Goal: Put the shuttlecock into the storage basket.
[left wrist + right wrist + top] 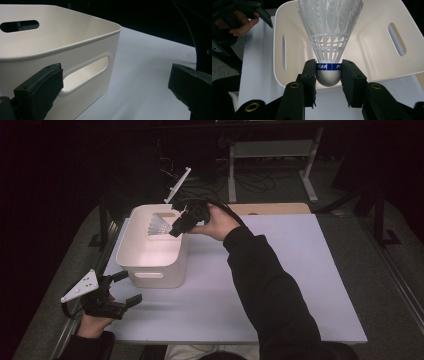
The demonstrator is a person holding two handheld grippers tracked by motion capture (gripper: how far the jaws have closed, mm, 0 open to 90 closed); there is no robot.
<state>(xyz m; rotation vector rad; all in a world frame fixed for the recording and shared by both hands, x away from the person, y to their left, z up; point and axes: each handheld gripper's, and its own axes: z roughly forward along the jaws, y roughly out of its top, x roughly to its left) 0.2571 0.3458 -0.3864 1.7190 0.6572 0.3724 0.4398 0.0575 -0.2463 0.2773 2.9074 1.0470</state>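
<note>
A white plastic shuttlecock (329,37) with a blue band round its cork is clamped by the cork in my right gripper (328,75). Its skirt points out over the open white bin (372,52). From above, the right gripper (176,231) hangs over the bin's far right corner with the shuttlecock (159,226) inside the rim line. My left gripper (131,287) rests at the table's near left corner, jaws wide apart and holding nothing. In the left gripper view its pads (40,90) frame the bin's near wall (82,57) and handle slot.
The white bin (134,261) stands on the left part of a white table (290,270). A wooden board edge (270,208) shows behind the table. A white frame stand (270,150) and cables lie on the dark floor beyond.
</note>
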